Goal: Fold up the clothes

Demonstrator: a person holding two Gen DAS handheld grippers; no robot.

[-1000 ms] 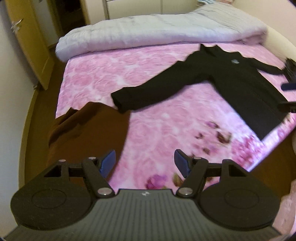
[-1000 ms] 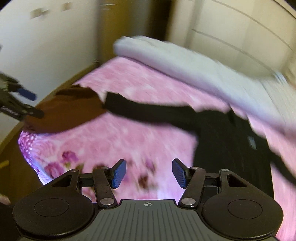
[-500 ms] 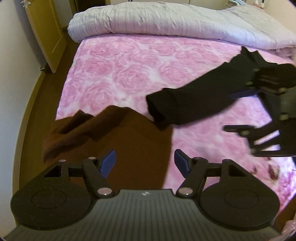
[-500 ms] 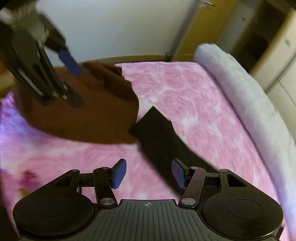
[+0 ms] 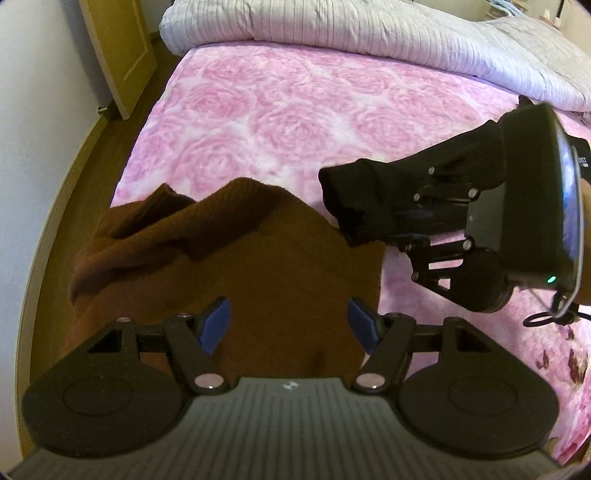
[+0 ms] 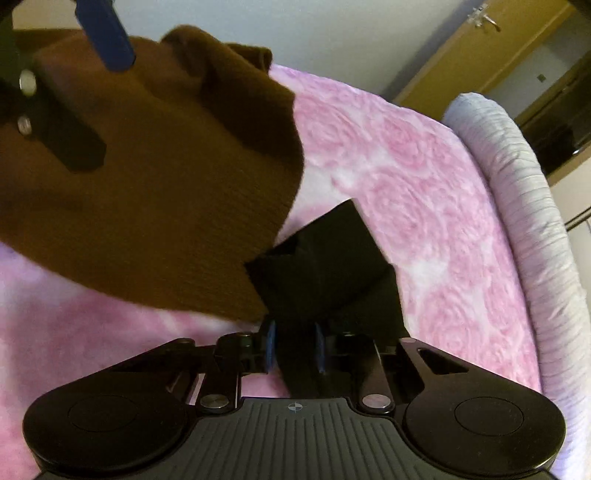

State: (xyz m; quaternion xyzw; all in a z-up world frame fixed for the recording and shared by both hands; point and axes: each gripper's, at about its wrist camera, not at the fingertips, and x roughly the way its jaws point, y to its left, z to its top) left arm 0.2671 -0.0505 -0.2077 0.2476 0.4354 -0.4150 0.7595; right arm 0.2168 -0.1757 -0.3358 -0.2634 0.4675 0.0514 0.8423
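Bed: pink rose sheet, rolled quilt along the far edge. 2 garments, neither folded. Brown sweater is bunched at the near left corner. Black top's sleeve ends touching its right edge. Right gripper has just closed onto that sleeve cuff. Left gripper is open, hovering over the sweater, holding nothing. Folding looks barely started.

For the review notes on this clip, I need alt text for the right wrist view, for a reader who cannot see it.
The right gripper, its jaws just closed, pinches the end of a black sleeve on a pink rose-patterned bedspread. A brown sweater lies beside the sleeve at left, with the open left gripper over it. A rolled pale quilt edges the bed at right.
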